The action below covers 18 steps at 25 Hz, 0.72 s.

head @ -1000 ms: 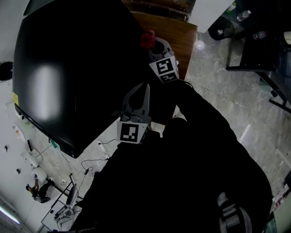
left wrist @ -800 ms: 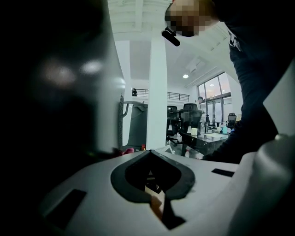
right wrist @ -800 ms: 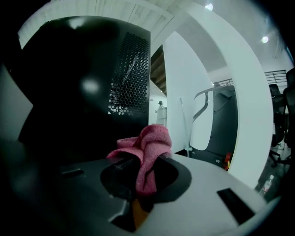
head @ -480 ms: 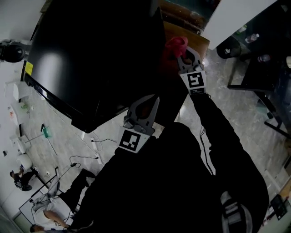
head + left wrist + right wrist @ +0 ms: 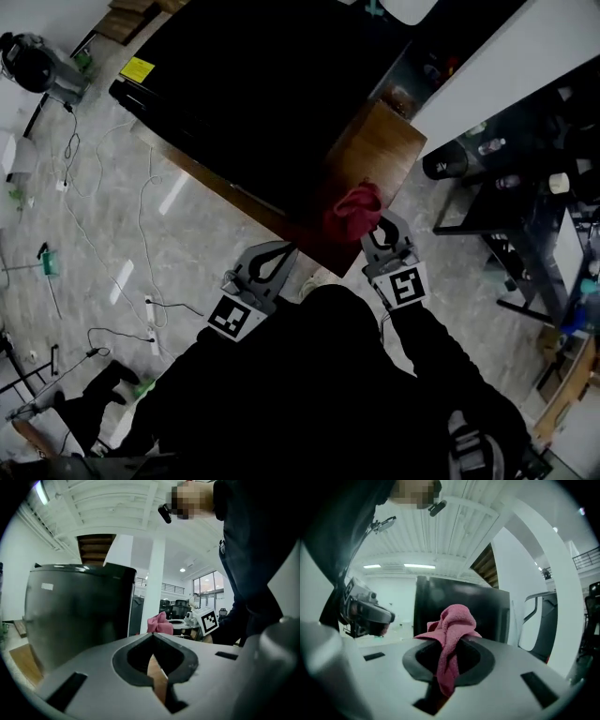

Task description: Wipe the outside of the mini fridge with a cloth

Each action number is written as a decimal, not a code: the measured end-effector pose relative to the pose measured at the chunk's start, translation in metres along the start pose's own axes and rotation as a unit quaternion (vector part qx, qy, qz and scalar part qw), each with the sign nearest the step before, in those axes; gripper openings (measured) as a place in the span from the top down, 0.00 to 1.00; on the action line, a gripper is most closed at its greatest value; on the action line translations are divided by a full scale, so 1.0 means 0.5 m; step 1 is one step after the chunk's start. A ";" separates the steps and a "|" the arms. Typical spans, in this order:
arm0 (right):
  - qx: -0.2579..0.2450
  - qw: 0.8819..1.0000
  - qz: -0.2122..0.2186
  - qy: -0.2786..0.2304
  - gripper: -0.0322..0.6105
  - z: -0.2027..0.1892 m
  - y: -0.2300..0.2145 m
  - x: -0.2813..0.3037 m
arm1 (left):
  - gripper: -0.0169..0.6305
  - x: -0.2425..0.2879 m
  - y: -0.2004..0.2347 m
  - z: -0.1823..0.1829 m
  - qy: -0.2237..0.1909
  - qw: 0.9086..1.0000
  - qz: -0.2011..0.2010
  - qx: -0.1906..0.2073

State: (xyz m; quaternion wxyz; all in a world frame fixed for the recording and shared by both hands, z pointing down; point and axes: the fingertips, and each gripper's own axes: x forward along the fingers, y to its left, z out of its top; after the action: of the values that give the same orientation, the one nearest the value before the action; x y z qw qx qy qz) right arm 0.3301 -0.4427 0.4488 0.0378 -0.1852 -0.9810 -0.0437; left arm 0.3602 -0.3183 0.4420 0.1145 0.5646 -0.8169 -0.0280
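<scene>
Red cloth (image 5: 354, 212) pinched in right gripper (image 5: 379, 225), held just beside mini fridge (image 5: 272, 103) at its near corner; contact cannot be told. Left gripper (image 5: 281, 251) pressed together, empty, near fridge front. Wiping judged under way; cleaned faces not discernible, most surfaces probably left.

From my end this looks like a big open-plan office or lab hall — a polished stone floor (image 5: 112, 225) with loose cables (image 5: 178, 306) trailing over it, and white columns (image 5: 152, 583) rising to a ribbed white ceiling (image 5: 440, 536) with strip lights (image 5: 417, 566). Office chairs (image 5: 180, 607) stand by tall windows (image 5: 206, 585), a railed gallery (image 5: 161, 588) runs above, and black desks (image 5: 534, 112) carry bottles (image 5: 488, 147).
</scene>
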 end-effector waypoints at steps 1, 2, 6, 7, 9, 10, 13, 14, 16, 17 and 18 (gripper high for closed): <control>0.025 1.000 0.012 0.004 0.87 0.015 0.047 0.005 | 0.97 -0.038 0.010 0.006 -0.006 1.000 0.006 -0.003; 0.053 0.998 0.025 0.008 0.87 0.028 0.096 0.012 | 0.97 -0.079 0.022 0.012 -0.011 1.000 0.014 -0.006; 0.101 0.991 0.082 0.020 0.87 0.077 0.321 0.059 | 0.97 -0.267 0.082 0.018 -0.022 0.999 0.040 -0.007; 0.096 0.990 0.098 0.024 0.87 0.086 0.374 0.074 | 0.97 -0.315 0.100 0.016 -0.026 0.998 0.049 -0.008; 0.085 0.987 0.130 0.028 0.87 0.106 0.471 0.111 | 0.97 -0.405 0.138 0.013 -0.038 0.997 0.074 -0.009; 0.082 0.986 0.143 0.026 0.87 0.116 0.515 0.131 | 0.97 -0.448 0.157 0.010 -0.043 0.995 0.087 -0.009; 0.075 0.983 0.168 0.017 0.87 0.141 0.638 0.188 | 0.97 -0.570 0.206 0.003 -0.049 0.992 0.119 -0.008; 0.072 0.982 0.176 0.014 0.87 0.148 0.678 0.205 | 0.97 -0.608 0.220 0.002 -0.050 0.991 0.127 -0.007; 0.070 0.978 0.196 0.005 0.87 0.161 0.759 0.240 | 0.97 -0.683 0.247 0.003 -0.057 0.988 0.142 -0.003; 0.070 0.976 0.208 0.002 0.87 0.167 0.800 0.257 | 0.97 -0.720 0.260 0.005 -0.062 0.987 0.149 0.004; 0.070 0.973 0.222 0.001 0.87 0.173 0.840 0.273 | 0.97 -0.755 0.273 0.008 -0.067 0.985 0.157 0.009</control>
State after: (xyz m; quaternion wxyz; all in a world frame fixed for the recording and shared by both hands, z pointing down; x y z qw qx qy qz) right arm 0.3521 0.0046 0.4053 0.0601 -0.3951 -0.9160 0.0347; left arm 0.3613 0.0814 0.4035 0.0576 0.4269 -0.9016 -0.0394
